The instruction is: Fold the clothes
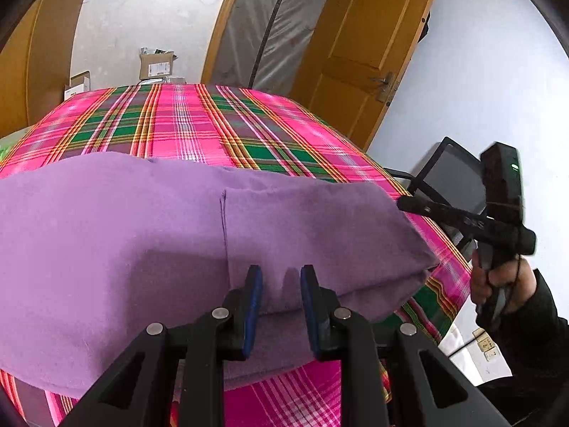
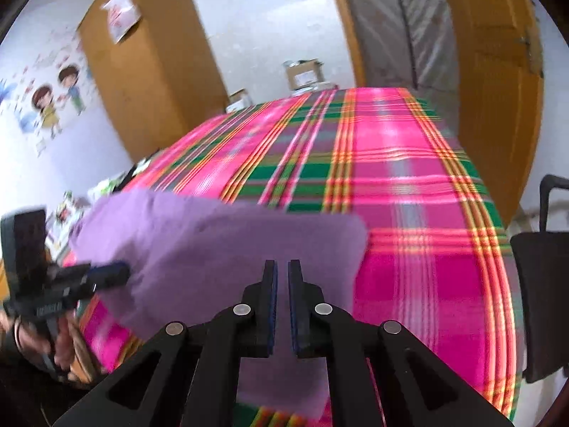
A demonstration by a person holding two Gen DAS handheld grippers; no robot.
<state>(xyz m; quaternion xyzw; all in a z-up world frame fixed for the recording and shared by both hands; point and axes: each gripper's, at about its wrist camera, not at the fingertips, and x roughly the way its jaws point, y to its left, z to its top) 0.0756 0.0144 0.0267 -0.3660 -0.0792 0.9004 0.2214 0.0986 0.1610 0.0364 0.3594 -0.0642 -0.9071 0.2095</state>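
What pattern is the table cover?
Pink and green plaid tablecloth, with yellow-orange stripes; clearest in the right wrist view.

Wrist views, as I see them.
Both look forward, close over the garment (image 1: 199,235) on the cloth (image 2: 409,185); each shows the other's gripper.

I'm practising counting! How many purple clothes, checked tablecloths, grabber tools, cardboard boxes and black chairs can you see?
Soft purple fabric garment: 1
Pink and green plaid tablecloth: 1
Black two-finger grippers: 2, the left gripper and the right gripper
Brown cardboard boxes: 2, one taller, one lower
Black mesh office chair: 1
Total: 7
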